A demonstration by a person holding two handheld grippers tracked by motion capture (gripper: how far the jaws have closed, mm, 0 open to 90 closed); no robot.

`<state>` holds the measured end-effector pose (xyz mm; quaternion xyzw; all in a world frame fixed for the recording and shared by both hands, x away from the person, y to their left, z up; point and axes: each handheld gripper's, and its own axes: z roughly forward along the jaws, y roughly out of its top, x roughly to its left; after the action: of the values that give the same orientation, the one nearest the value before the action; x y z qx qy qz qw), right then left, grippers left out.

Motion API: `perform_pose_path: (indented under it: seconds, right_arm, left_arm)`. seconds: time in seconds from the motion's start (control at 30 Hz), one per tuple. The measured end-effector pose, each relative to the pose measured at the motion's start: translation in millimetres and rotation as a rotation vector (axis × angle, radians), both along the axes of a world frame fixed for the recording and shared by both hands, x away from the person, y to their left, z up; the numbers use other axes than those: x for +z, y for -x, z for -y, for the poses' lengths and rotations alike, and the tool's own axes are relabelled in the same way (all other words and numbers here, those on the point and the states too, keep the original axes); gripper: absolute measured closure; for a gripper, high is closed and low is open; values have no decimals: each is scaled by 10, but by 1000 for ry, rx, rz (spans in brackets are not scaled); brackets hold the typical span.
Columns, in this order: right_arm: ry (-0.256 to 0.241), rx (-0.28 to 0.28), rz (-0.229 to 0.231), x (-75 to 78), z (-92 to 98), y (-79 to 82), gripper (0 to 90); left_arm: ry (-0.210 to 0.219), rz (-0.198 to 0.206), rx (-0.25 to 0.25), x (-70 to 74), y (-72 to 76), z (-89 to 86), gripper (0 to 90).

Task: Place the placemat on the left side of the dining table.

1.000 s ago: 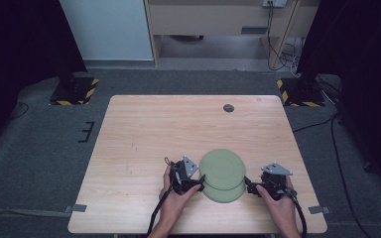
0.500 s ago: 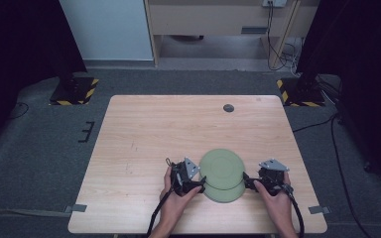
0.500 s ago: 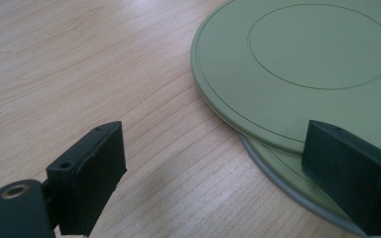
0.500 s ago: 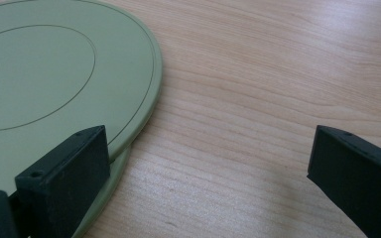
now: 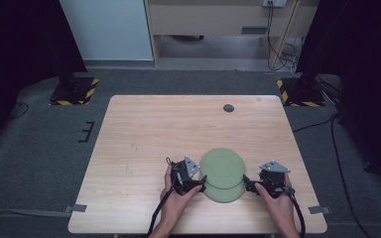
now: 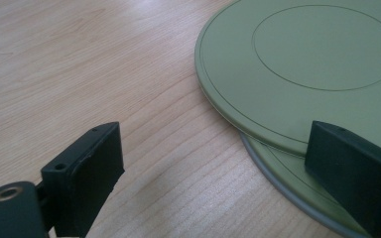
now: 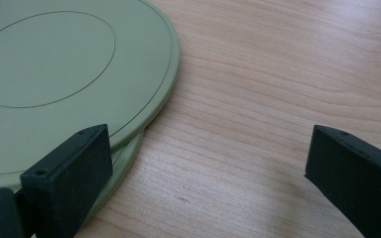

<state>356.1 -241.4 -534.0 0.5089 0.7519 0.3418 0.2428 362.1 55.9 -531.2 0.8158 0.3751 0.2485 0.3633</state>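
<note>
Left claw (image 5: 202, 181): I have it released, grasping nothing | right claw (image 5: 247, 184): released | top plate (image 5: 222, 167): between my claws, offset on the lower plate (image 5: 226, 194) | surface (image 5: 144, 134): wood.

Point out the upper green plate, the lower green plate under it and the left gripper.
upper green plate (image 5: 222, 167): high view, its flat middle.
lower green plate (image 5: 226, 195): high view, its near rim, showing past the upper one.
left gripper (image 5: 201, 182): high view, between its jaw tips.
</note>
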Motion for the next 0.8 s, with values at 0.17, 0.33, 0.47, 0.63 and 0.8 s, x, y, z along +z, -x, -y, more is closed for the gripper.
perform_pose_path:
  seconds: [0.17, 0.33, 0.47, 0.63, 0.8]
  right_arm:
    - [-3, -16, 12, -12, -10, -26, 46]
    - [5, -27, 24, -14, -25, -49, 39]
    - [1, -23, 20, -14, -19, -61, 49]
    - [-3, 7, 1, 3, -30, 3, 50]
    - [-6, 3, 7, -12, -48, -2, 26]
  left_arm:
    - [-1, 2, -1, 3, 10, 8, 85]
    - [-4, 6, -3, 7, 22, 23, 86]
    - [-10, 7, -3, 12, 31, 32, 86]
    - [-3, 5, -3, 7, 20, 29, 77]
    - [6, 2, 3, -2, -1, 27, 56]
